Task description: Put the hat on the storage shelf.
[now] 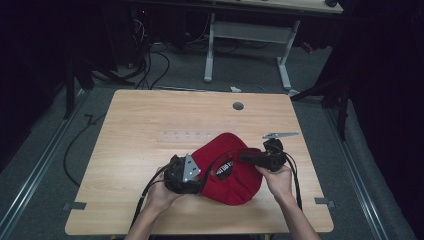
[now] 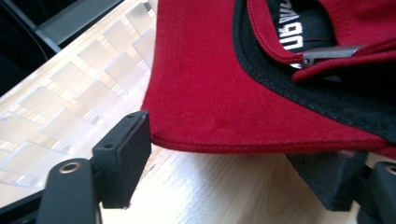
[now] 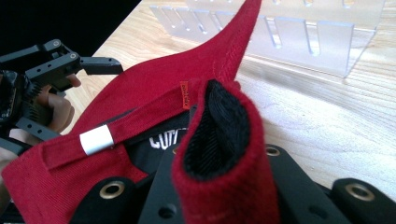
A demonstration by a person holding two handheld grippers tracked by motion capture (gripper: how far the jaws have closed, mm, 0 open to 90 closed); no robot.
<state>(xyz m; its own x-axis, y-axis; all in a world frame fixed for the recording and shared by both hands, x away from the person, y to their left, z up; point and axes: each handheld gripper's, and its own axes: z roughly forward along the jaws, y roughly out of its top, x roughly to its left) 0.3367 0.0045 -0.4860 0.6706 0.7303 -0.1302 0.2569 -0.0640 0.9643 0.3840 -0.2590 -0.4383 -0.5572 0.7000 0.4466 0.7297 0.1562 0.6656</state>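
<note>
A red cap (image 1: 230,170) with black lining lies upside down on the wooden table (image 1: 150,115), near its front edge. My left gripper (image 1: 201,179) is at the cap's left side. In the left gripper view my left gripper (image 2: 229,172) stands open, its jaws wide apart on either side of the cap's red edge (image 2: 210,93). My right gripper (image 1: 246,157) comes in from the cap's right. In the right gripper view my right gripper (image 3: 224,196) is shut on a folded piece of the cap's rim (image 3: 219,140). A white-tipped strap (image 3: 95,139) crosses the cap's back opening.
A clear plastic slotted rack (image 1: 187,136) lies flat on the table just beyond the cap. A grey round cable hole (image 1: 238,106) sits near the far edge. Another desk with white legs (image 1: 250,35) stands behind, with cables on the floor.
</note>
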